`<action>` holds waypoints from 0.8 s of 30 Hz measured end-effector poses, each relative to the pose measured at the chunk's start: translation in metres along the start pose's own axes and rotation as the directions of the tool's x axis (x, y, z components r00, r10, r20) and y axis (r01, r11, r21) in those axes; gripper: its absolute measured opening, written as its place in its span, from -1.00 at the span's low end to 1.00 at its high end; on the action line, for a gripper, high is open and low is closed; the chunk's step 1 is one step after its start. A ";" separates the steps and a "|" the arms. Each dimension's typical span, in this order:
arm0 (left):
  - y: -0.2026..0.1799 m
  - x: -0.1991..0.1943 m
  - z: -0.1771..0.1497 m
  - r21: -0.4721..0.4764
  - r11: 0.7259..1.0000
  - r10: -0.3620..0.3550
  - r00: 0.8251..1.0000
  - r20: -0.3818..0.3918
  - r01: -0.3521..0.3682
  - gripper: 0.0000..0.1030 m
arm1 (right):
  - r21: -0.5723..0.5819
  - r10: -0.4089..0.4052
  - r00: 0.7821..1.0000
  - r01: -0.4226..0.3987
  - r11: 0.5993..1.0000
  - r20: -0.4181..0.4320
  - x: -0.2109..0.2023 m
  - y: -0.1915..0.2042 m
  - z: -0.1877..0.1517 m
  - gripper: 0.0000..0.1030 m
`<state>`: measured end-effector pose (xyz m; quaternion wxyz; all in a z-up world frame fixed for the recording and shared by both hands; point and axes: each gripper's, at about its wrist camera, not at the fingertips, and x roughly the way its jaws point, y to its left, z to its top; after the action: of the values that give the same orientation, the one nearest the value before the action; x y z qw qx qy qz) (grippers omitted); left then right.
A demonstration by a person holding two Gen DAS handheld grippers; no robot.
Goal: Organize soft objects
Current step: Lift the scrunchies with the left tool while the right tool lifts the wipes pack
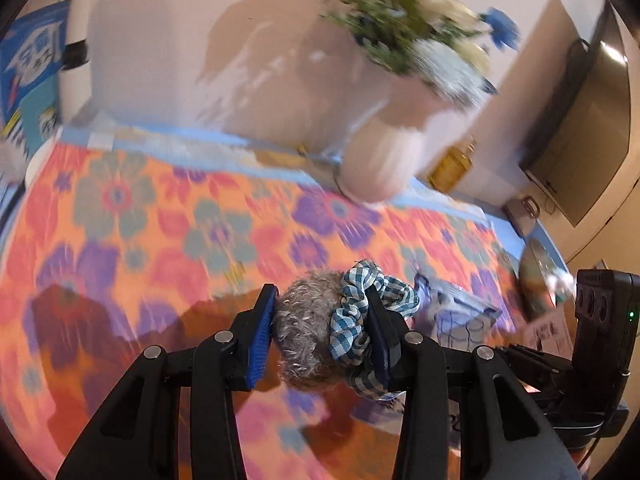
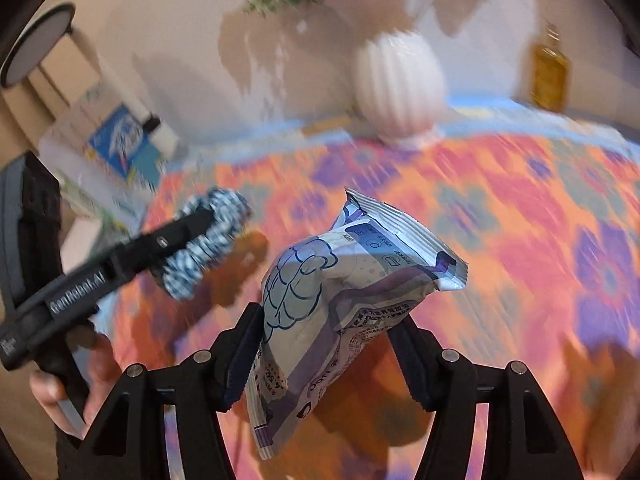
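My left gripper (image 1: pixel 322 320) is shut on a grey fuzzy scrunchie (image 1: pixel 306 328) and a blue-and-white checked scrunchie (image 1: pixel 360 312), held above the flowered tablecloth (image 1: pixel 160 220). In the right wrist view the left gripper (image 2: pixel 192 232) shows at left with the checked scrunchie (image 2: pixel 208 240). My right gripper (image 2: pixel 324 320) is shut on a soft purple-and-white packet (image 2: pixel 336 292), lifted above the cloth. The packet also shows in the left wrist view (image 1: pixel 460 312) at right.
A white ribbed vase (image 2: pixel 400 88) with flowers (image 1: pixel 412 36) stands at the table's back edge, an amber bottle (image 2: pixel 550 72) beside it. A blue box (image 2: pixel 124 144) lies at the left end. A dark screen (image 1: pixel 580 128) hangs on the right wall.
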<state>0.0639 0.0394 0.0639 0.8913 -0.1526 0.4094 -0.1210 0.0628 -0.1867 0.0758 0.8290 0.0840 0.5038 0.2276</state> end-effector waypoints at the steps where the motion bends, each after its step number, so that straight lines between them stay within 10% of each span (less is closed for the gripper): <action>1: -0.006 -0.004 -0.012 -0.006 1.000 0.016 1.000 0.011 -0.016 -0.25 | -0.003 0.013 1.000 -0.013 1.000 -0.017 -0.005 -0.005 -0.011 0.21; 6: -0.018 -0.003 -0.050 -0.052 0.998 0.017 1.000 -0.007 -0.018 -0.25 | -0.072 0.044 0.995 -0.051 0.996 -0.093 -0.022 -0.021 -0.046 0.34; 11: -0.024 0.003 -0.070 -0.015 0.995 0.099 0.995 -0.006 -0.099 -0.25 | -0.099 -0.171 0.985 0.167 0.981 -0.031 -0.031 -0.025 -0.051 0.70; 20: -0.017 -0.001 -0.083 -0.033 0.993 0.113 0.993 0.042 -0.112 -0.25 | 0.132 0.014 0.999 -0.007 0.991 -0.052 -0.015 -0.021 -0.060 0.74; 24: -0.011 -0.006 -0.084 -0.073 0.989 0.133 0.989 0.068 -0.128 -0.25 | 0.124 -0.091 0.995 0.097 0.988 -0.050 0.009 -0.006 -0.054 0.75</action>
<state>-0.0057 0.0171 0.0202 0.9060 -0.1601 0.3896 -0.0426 0.0211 -0.1924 0.0409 0.8205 0.1071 0.5389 0.1577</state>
